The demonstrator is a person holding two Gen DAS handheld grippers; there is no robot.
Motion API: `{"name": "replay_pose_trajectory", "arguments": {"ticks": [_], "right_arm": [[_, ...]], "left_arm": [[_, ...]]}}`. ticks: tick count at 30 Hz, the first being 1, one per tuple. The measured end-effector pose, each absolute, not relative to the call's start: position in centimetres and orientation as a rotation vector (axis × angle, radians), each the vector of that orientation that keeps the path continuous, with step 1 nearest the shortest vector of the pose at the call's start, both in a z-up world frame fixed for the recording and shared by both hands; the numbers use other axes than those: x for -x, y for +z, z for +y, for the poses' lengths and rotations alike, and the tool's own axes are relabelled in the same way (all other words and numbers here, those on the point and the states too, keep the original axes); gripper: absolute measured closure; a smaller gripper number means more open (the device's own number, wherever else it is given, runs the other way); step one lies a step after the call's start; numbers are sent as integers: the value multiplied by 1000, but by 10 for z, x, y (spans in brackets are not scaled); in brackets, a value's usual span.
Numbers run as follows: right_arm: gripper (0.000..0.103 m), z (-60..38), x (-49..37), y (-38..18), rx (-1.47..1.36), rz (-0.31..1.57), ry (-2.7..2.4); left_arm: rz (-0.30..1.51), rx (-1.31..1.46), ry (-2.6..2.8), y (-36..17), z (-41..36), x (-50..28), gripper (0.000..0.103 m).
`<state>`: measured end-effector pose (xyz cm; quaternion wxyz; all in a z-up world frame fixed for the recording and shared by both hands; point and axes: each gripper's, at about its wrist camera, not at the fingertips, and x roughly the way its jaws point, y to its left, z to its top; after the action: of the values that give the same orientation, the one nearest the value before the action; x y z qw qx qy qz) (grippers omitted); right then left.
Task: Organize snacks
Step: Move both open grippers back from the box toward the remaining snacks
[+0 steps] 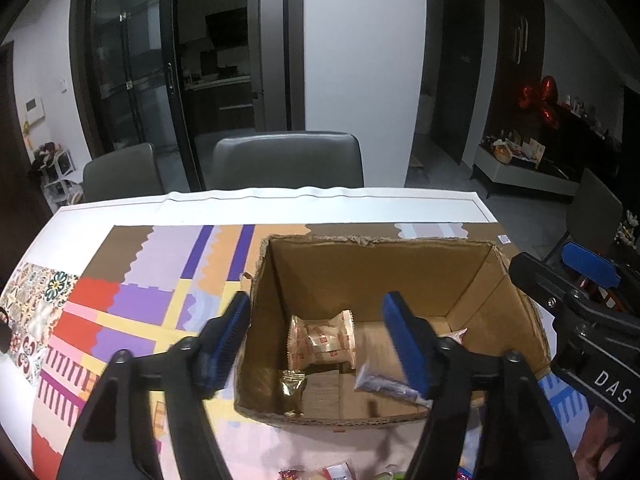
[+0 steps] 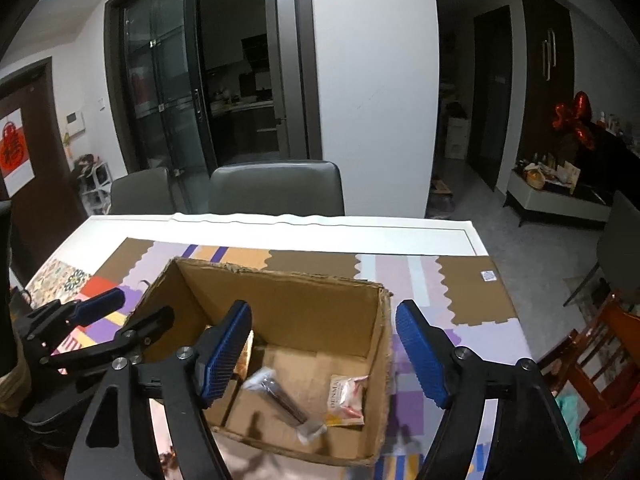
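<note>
An open cardboard box (image 1: 360,241) (image 2: 280,274) stands on the patterned mat. Inside it lie an orange-and-white wrapped snack (image 1: 320,344), a gold packet (image 1: 292,394), a dark stick-shaped packet (image 1: 382,386) (image 2: 280,400) that looks blurred, and a pink-and-white packet (image 2: 346,400). My left gripper (image 1: 318,344) hangs over the box's left half, open, with nothing between its blue pads. My right gripper (image 2: 324,354) is over the right half, also open and empty. Each gripper shows in the other's view: the right gripper (image 1: 554,266) and the left gripper (image 2: 128,312).
A colourful patchwork mat (image 1: 132,300) covers the white table (image 2: 320,226). Loose snack wrappers (image 1: 332,472) lie by the near edge. Two grey chairs (image 1: 288,160) stand behind the table, and a red wooden chair (image 2: 600,344) stands at its right end.
</note>
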<state>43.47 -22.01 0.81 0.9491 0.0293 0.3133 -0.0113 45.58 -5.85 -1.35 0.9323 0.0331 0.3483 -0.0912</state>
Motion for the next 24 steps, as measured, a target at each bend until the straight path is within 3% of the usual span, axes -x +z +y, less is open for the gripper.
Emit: {"name": "replay_pose_trajectory", "arguments": {"ticks": [24], "right_arm": [[28,-215,-372,44,-52,559,-20]], "left_arm": [[640,-70,-131,24,-37,-394,27]]}}
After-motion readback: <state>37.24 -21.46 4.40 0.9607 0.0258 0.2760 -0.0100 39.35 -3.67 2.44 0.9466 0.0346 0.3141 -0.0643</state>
